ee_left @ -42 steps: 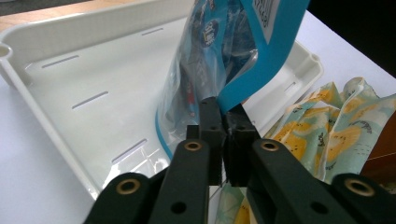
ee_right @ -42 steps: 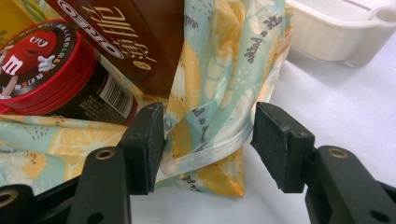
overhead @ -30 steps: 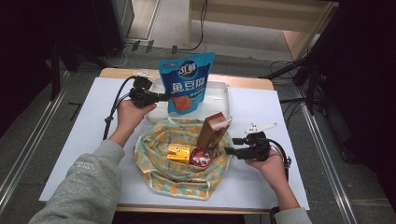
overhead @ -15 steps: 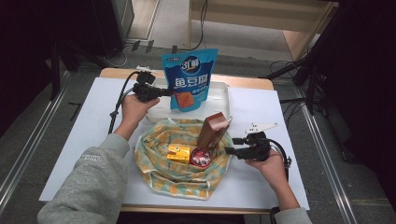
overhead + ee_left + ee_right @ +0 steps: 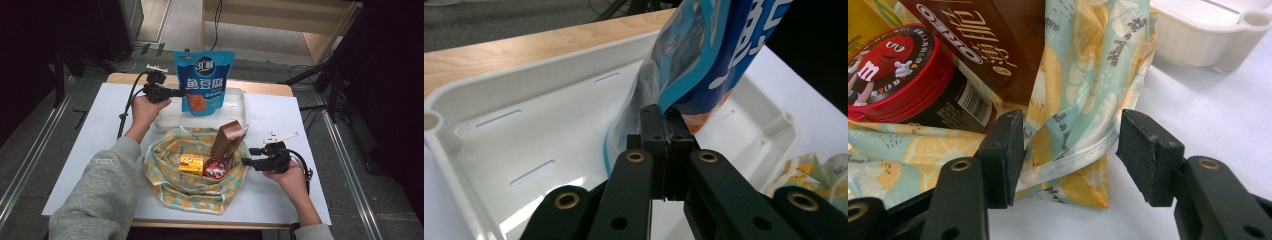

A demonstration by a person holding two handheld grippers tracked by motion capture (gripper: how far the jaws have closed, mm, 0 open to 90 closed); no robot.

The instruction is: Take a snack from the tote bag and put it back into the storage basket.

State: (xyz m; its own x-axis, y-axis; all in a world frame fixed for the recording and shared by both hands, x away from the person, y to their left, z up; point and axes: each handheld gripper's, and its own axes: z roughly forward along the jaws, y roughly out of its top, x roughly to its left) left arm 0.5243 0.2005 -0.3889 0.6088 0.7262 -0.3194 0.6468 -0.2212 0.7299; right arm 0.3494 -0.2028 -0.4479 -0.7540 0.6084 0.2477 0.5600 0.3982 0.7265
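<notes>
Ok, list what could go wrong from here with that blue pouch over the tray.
1. The left gripper pinches only the thin edge of the blue pouch, so the pouch may slip out or swing.
2. It hangs over the white tray near its rim; lowered off-centre, it could tip outside.
3. The right gripper has open jaws around the cloth bag; a pull may topple the brown box.

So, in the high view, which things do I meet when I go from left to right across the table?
left gripper → blue snack pouch → brown box → right gripper
</notes>
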